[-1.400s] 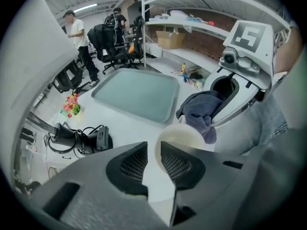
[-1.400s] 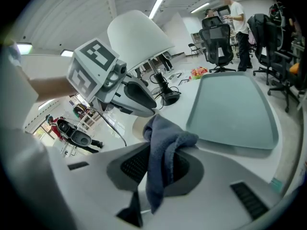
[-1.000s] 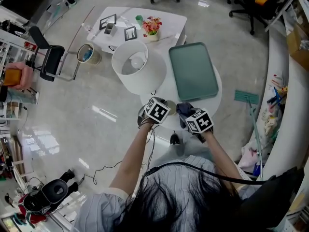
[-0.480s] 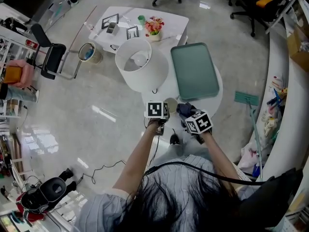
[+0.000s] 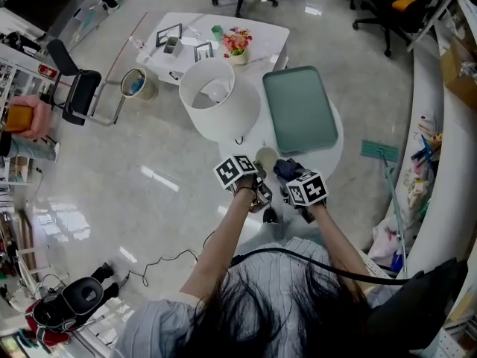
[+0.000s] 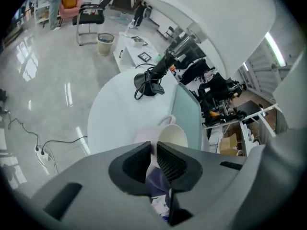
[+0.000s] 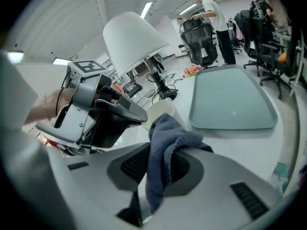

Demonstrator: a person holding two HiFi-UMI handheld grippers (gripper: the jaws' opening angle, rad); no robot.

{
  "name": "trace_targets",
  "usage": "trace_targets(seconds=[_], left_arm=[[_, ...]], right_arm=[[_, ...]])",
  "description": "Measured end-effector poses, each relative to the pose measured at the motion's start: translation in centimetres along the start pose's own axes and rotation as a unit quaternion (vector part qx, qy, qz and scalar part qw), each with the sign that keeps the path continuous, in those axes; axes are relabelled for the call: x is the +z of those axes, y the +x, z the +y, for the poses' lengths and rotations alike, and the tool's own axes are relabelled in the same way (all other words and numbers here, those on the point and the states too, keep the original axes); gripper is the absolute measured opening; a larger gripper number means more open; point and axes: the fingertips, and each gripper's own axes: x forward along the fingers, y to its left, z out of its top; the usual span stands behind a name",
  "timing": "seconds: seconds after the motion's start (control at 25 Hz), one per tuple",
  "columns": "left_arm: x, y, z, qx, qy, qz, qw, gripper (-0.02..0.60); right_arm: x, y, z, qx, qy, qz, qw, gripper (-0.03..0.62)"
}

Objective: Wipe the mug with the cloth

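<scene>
A cream mug (image 6: 169, 137) is held off the round white table (image 5: 253, 136), my left gripper (image 6: 154, 161) shut on its rim. In the head view the mug (image 5: 265, 159) shows between the two marker cubes. My right gripper (image 7: 160, 169) is shut on a dark blue cloth (image 7: 169, 143), which bunches up just in front of the mug (image 7: 160, 113). The cloth (image 5: 287, 170) sits right of the mug, touching or nearly touching it. The left gripper (image 7: 103, 116) fills the left of the right gripper view.
A white table lamp (image 5: 217, 99) stands at the table's left, its black base and cord (image 6: 146, 83) behind the mug. A green tray (image 5: 299, 109) lies at the right. A low white table (image 5: 212, 39) with frames and flowers stands beyond. Office chairs stand farther back.
My left gripper has tilted and shifted slightly left and nearer, turning the mug. The right gripper with the cloth stays almost in place.
</scene>
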Motion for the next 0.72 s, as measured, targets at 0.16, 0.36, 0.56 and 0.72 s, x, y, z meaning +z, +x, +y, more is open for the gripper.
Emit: trace_targets(seconds=[0.16,0.36,0.56,0.72], left_arm=[[-0.6,-0.2,0.0,0.005,-0.028,-0.007,0.9996,0.04],[-0.4,-0.3,-0.6,-0.024,0.069,0.008,0.9973,0.041],[0.8,-1.7,-3.6,-0.06,0.337,0.021,0.9394,0.108],[1.8,-1.1,-4.9,-0.023,0.529,0.048,0.8468,0.107]], right_arm=[[-0.1,-0.1,-0.2,-0.003,0.008,-0.002,1.0,0.08],[-0.2,-0.3,-0.4,-0.006,0.019,-0.008,1.0,0.08],[-0.3,-0.4,-0.4,-0.003,0.021,-0.01,1.0,0.08],[-0.4,-0.5,-0.5,-0.003,0.023,-0.01,1.0,0.08]])
